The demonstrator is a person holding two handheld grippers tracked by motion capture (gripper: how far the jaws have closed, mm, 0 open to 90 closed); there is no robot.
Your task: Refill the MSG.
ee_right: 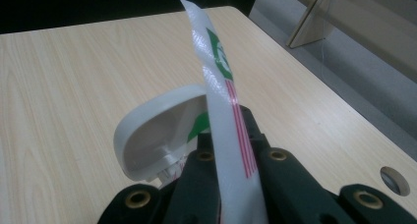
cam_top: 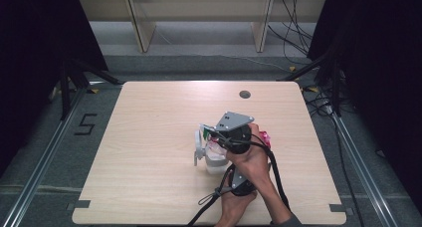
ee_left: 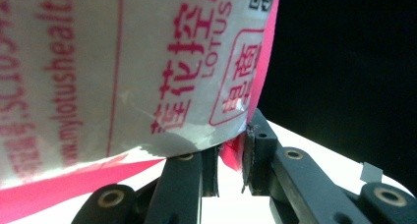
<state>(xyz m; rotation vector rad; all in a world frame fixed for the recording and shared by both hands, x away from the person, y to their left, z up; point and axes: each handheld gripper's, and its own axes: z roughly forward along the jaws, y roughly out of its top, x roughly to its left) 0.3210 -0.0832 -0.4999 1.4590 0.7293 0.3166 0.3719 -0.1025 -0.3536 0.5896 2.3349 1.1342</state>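
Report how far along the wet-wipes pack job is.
Done: the pack's white flip lid stands open. In hand: the right gripper is shut on the seal sticker, lifted upright; the left gripper pinches the pink-and-white wipes pack at its pink edge. Left: probably peeling the sticker fully off.

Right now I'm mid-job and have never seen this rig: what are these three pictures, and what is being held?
No robot here: a person holds two hand-held grippers over a wooden table. The high view looks down from above; the other two views ride on the grippers, looking along their black jaws. The left gripper pinches the pink edge of a white wipes pack printed in red. The right gripper is shut on a thin white seal strip with green and red marks, standing upright. Beside it the pack's white flip lid stands open.
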